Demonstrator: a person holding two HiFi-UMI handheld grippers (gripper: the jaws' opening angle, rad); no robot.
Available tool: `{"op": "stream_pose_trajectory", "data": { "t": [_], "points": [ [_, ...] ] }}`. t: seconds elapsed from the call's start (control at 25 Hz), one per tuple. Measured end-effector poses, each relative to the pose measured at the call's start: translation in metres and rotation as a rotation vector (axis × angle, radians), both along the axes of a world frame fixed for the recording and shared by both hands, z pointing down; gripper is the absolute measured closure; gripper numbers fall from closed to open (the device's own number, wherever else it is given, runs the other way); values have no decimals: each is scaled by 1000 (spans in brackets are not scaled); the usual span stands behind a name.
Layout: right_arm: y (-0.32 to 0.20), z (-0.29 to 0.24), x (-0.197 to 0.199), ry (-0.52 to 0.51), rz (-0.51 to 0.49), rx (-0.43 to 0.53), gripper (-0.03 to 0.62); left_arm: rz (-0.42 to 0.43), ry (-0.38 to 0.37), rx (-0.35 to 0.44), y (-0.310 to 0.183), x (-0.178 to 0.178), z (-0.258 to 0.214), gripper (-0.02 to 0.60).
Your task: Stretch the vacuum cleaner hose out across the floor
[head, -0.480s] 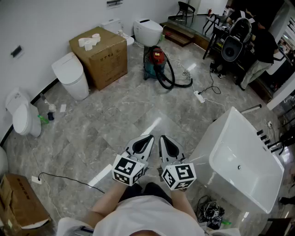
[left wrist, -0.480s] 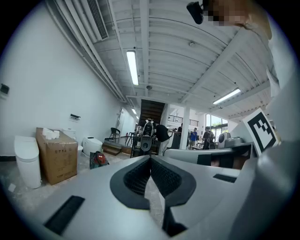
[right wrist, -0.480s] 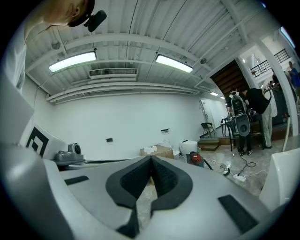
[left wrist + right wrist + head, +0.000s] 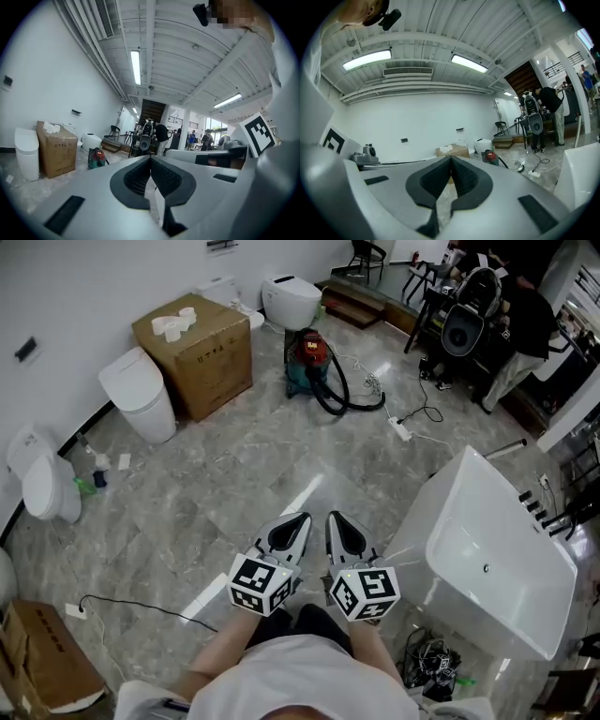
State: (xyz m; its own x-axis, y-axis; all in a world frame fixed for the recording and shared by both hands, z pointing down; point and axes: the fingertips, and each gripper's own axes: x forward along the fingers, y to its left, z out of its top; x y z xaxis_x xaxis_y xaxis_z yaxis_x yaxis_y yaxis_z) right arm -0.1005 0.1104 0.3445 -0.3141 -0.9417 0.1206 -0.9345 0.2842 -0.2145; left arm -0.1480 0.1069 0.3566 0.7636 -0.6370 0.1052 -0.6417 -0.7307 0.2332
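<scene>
Left gripper (image 4: 296,521) jaws closed together, nothing between them; right gripper (image 4: 336,521) likewise closed and empty; both held side by side over the floor (image 4: 225,484); vacuum cleaner (image 4: 307,360) stands well apart, near the cardboard box (image 4: 202,348), its hose (image 4: 330,392) looped on the floor beside it.

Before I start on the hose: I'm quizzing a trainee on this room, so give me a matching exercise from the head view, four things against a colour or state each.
Things:
1. vacuum cleaner
2. hose
3. cardboard box
4. bathtub

Colours or states:
A. brown, with white rolls on top
B. white, at the picture's right side
C. black, lying in a loop
D. red top, teal base

Pairs: 1-D, 2-C, 3-A, 4-B.
</scene>
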Motion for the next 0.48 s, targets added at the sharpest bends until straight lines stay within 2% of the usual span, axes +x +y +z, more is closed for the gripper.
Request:
{"op": "stream_pose_trajectory", "data": {
  "t": [0.32,0.48],
  "points": [
    [6,12,-17,29,29,-3,580,41,15,4,3,-17,5,574],
    [7,21,-8,4,73,-23,580,62,22,-17,3,-19,11,574]
  ]
}}
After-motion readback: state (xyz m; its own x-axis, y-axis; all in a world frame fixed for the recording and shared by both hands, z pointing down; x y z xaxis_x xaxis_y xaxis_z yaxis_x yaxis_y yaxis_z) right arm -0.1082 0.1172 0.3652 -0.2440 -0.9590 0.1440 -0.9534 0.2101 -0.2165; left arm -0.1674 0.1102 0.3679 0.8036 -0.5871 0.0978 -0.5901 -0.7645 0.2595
